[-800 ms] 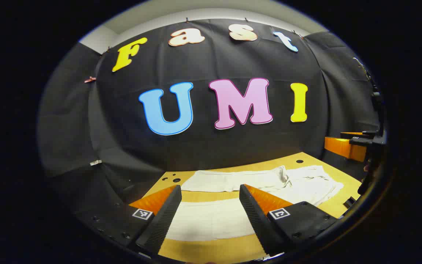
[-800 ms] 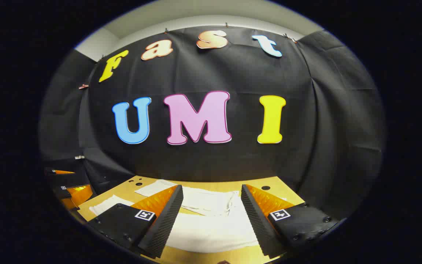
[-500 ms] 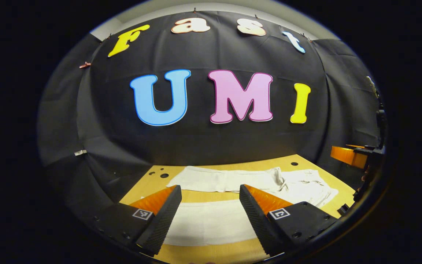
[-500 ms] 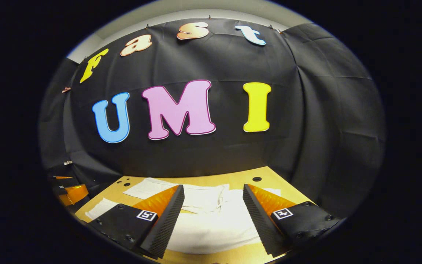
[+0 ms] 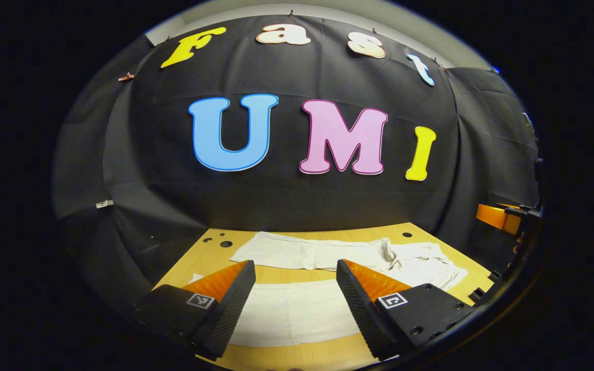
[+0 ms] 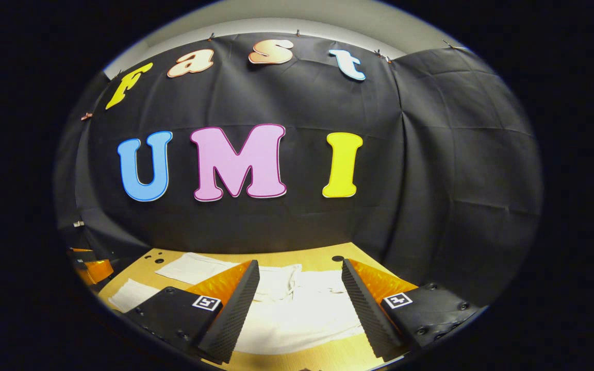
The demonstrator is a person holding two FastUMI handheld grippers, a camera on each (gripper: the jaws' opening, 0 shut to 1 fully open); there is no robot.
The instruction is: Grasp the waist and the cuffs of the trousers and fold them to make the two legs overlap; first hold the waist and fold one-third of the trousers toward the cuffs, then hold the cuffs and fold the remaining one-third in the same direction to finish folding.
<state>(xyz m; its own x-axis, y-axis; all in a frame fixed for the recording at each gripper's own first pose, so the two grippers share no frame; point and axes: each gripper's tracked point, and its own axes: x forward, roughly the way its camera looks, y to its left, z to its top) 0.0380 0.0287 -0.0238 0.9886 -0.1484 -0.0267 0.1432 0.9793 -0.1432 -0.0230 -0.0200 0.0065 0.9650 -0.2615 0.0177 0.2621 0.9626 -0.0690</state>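
White trousers [image 5: 328, 255] lie spread flat on the wooden table [image 5: 276, 275], the two legs apart with a strip of wood between them. In the left gripper view the near leg [image 5: 297, 317] passes under my left gripper [image 5: 292, 309], which stands open above it. The waist end [image 5: 431, 260] lies to the right. In the right gripper view the trousers [image 6: 302, 304] lie below my right gripper [image 6: 299, 312], also open over the waist part. Nothing is held. The other gripper [image 5: 503, 219] shows at the right edge of the left gripper view.
The wooden table [image 6: 323, 260] has small round holes near its far corners [image 5: 225, 243]. The black cloth wall stands close behind the table's far edge. The other gripper's body [image 6: 91, 268] shows at the left edge of the right gripper view.
Both grippers have drifted a little and the views have tilted. The trousers lie as before, and both grippers stay open.
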